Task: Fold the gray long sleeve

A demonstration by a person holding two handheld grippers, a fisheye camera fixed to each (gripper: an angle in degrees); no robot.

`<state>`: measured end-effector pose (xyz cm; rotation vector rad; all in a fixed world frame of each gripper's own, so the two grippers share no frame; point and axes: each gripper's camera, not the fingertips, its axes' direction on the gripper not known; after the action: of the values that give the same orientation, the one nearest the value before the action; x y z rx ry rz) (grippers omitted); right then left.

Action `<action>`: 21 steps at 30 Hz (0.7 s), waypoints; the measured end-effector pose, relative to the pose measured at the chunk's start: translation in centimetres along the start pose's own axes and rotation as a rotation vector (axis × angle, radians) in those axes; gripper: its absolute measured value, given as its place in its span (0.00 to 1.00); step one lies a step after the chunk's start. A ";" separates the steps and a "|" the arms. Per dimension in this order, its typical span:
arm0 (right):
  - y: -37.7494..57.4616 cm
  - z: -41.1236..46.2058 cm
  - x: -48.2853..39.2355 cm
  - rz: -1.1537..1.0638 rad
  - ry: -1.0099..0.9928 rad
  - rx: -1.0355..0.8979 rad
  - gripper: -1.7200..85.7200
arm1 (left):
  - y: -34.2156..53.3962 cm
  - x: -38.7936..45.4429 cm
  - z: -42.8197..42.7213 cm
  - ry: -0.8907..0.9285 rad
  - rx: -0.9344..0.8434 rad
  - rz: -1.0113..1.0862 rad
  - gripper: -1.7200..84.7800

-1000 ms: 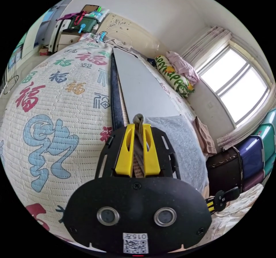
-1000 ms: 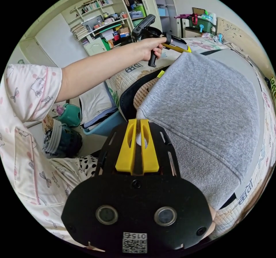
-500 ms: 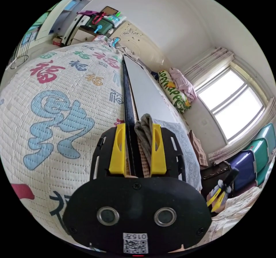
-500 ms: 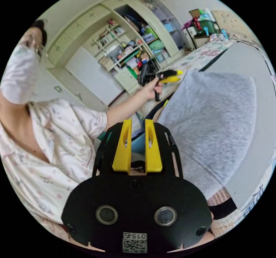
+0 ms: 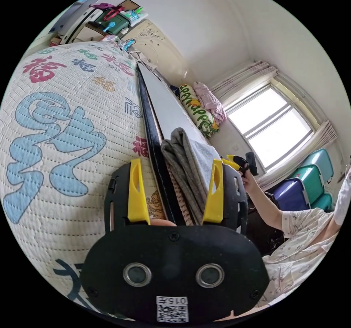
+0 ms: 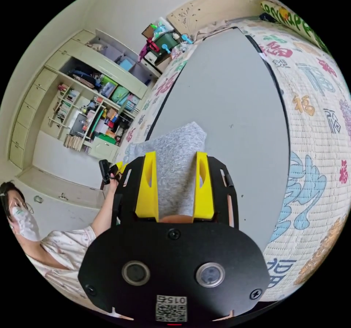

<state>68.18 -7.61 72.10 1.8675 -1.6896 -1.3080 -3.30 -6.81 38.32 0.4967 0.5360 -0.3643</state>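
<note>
The folded long sleeve (image 6: 175, 159) lies on a flat board (image 6: 234, 101), near the board's edge. The board rests on a quilted bedcover (image 5: 69, 130) spread over the bed. A rolled pillow (image 5: 195, 110) sits beyond the board, below the window (image 5: 270, 123). Shelves (image 6: 91, 115) stand past the bed's other side.

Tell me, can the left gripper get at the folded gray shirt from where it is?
Probably yes. The left gripper is open, and the folded edge of the gray shirt lies right between its spread jaws, beside the board's dark edge, with nothing in front of it.
</note>
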 end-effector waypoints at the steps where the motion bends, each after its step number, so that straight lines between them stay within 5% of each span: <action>1: -0.4 1.0 -1.3 -0.016 0.033 -0.012 0.19 | -0.1 0.0 0.1 -0.013 -0.003 0.010 0.30; 5: -2.7 7.6 -10.6 -0.127 0.277 -0.094 0.17 | -0.8 -1.2 0.1 -0.010 -0.014 0.000 0.29; 15: -6.8 17.8 -27.2 -0.218 0.200 -0.166 0.15 | -2.1 -6.3 -3.0 0.027 0.063 -0.145 0.19; 21: -6.7 16.8 -35.0 -0.216 0.175 -0.013 0.16 | -4.0 -7.7 -5.2 0.057 0.089 -0.147 0.14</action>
<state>63.18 31.41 72.67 2.1361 -1.4218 -1.1876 -13.32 -5.83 37.38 0.5561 0.6155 -0.5176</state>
